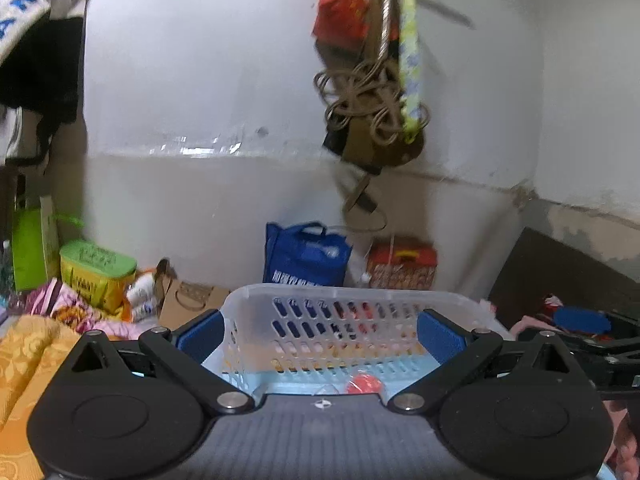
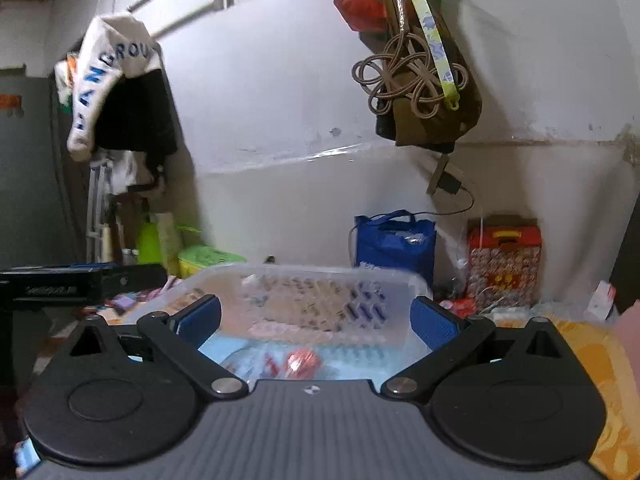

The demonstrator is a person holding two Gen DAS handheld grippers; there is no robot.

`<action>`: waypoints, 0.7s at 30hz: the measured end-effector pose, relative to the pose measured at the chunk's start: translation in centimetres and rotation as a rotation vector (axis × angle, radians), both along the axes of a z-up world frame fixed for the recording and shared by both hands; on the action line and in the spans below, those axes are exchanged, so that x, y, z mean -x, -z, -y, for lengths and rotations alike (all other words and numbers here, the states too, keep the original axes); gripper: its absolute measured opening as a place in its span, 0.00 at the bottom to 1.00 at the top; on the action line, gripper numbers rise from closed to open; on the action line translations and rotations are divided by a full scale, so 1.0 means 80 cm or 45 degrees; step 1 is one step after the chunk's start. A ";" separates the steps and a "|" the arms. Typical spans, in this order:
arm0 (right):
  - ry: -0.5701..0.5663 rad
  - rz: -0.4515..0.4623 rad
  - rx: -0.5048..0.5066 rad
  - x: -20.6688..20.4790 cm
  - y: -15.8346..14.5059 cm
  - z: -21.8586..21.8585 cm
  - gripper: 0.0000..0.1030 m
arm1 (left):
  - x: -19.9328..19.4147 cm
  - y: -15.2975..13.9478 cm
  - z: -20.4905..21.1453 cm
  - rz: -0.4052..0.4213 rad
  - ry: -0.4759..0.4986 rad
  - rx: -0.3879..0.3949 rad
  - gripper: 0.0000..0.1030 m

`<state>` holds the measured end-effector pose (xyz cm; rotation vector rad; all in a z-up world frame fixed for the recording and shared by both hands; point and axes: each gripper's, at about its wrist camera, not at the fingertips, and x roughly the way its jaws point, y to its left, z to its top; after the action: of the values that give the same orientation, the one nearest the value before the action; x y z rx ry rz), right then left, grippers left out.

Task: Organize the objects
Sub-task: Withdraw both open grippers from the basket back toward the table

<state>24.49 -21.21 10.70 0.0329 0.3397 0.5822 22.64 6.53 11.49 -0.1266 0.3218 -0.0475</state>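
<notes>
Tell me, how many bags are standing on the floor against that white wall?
2 that I can make out: a blue tote bag below the hanging cords, and a green bag further left, by the hanging clothes. Clutter may hide others.

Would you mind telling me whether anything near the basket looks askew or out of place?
The clear plastic basket sits tilted, its far rim higher than the near side. Behind it, bags and boxes lie jumbled against the wall. Nothing looks spilled or broken.

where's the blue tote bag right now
The blue fabric tote bag stands on the floor against the white wall, behind the clear perforated plastic basket, left of the red patterned gift box.
</notes>
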 end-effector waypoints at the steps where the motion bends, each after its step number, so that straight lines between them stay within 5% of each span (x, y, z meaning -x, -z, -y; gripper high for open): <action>1: -0.024 -0.005 0.003 0.013 0.002 0.006 1.00 | 0.012 0.001 0.003 0.009 -0.021 -0.005 1.00; 8: -0.053 0.008 0.052 0.080 0.033 0.029 1.00 | 0.075 0.028 0.009 0.027 0.027 -0.019 1.00; 21: -0.099 -0.043 0.257 0.084 0.088 -0.003 1.00 | 0.081 0.075 0.016 -0.082 0.151 -0.083 0.96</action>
<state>17.74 -20.96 3.69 -0.1654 0.4329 0.6221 16.19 5.24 5.46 -0.0441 0.3945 -0.1508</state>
